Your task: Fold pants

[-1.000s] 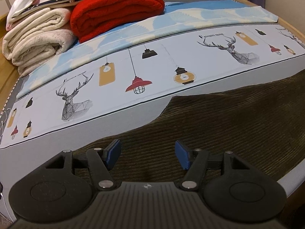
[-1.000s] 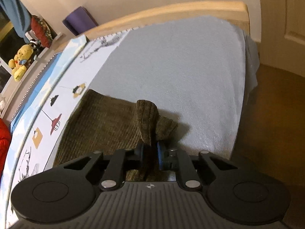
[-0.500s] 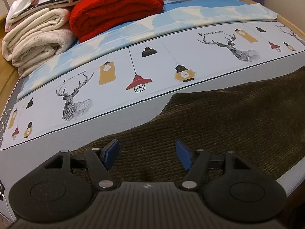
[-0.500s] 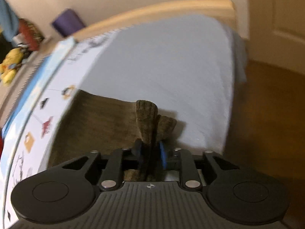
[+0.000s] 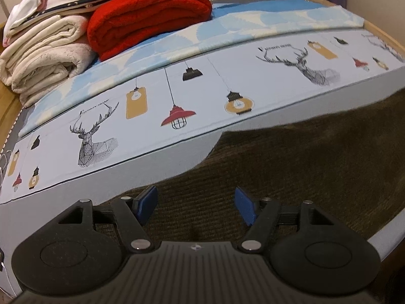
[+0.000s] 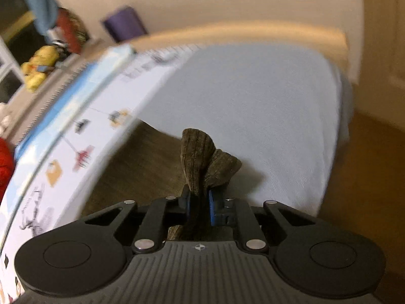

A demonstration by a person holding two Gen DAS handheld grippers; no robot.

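Dark olive corduroy pants (image 5: pixel 303 164) lie spread on the bed, filling the lower right of the left wrist view. My left gripper (image 5: pixel 195 197) hovers open just over their near edge, with nothing between its blue pads (image 5: pixel 148 200). In the right wrist view, a bunched end of the pants (image 6: pixel 200 157) sticks up between the fingers of my right gripper (image 6: pixel 198 198). Its jaws are closing, and the pads press on that fold. The rest of the pants (image 6: pixel 131 167) trail off to the left on the sheet.
The bed sheet (image 5: pixel 177 96) is printed with deer and lamps. A folded red blanket (image 5: pixel 149 15) and cream blankets (image 5: pixel 43 55) are stacked at the far left. A wooden footboard (image 6: pixel 253 33), the bed's edge and brown floor (image 6: pixel 367 177) lie to the right.
The right gripper has risen with the pinched end of the pants, and its view is now blurred and tilted. The left gripper has stayed put over the pants.
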